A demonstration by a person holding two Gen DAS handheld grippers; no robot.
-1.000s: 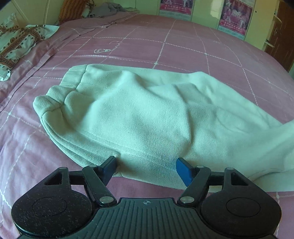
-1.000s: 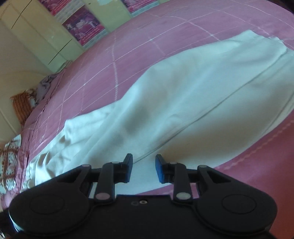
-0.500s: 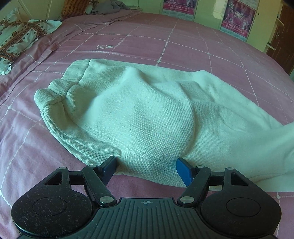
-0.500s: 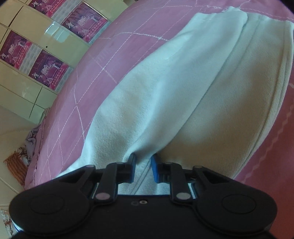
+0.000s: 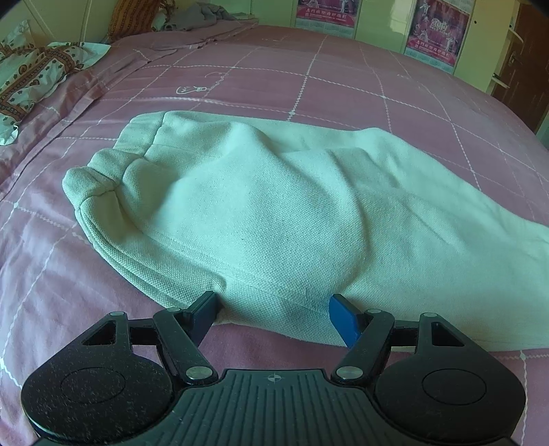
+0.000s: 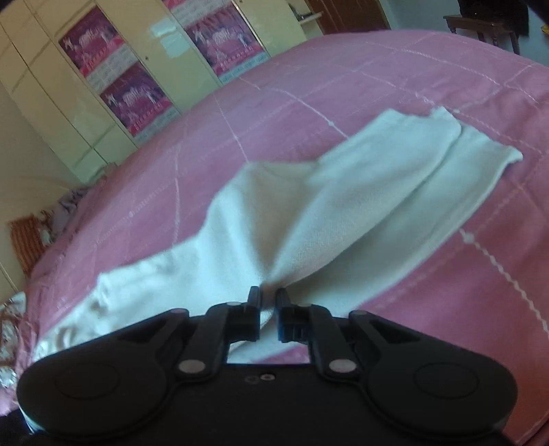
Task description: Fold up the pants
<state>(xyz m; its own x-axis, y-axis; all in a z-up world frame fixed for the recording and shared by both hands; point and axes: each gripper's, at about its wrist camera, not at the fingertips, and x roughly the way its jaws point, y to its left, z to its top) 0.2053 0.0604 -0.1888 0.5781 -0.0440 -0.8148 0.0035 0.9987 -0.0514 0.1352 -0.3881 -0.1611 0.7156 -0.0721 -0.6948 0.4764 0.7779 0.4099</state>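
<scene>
Here the pale pants (image 5: 281,219) are lying across the middle of the pink bed (image 5: 343,89), soft and limp, likely sagging wherever they are lifted. The right gripper (image 6: 269,296) is pinching a gathered ridge of leg fabric, jaws pressed together. The left gripper (image 5: 272,305) is sitting spread, straddling the near side seam by the waistband, a sensible hold. A patterned pillow (image 5: 31,72) is lying at the far-left edge, obstructing nothing.

My pink checked bedspread (image 5: 343,89) covers the bed. At its far left edge I see a patterned pillow (image 5: 31,75), a grey heap of clothes (image 5: 202,13) by the far corner, and cream wardrobe doors (image 6: 51,103) carrying magenta posters (image 6: 137,99).
</scene>
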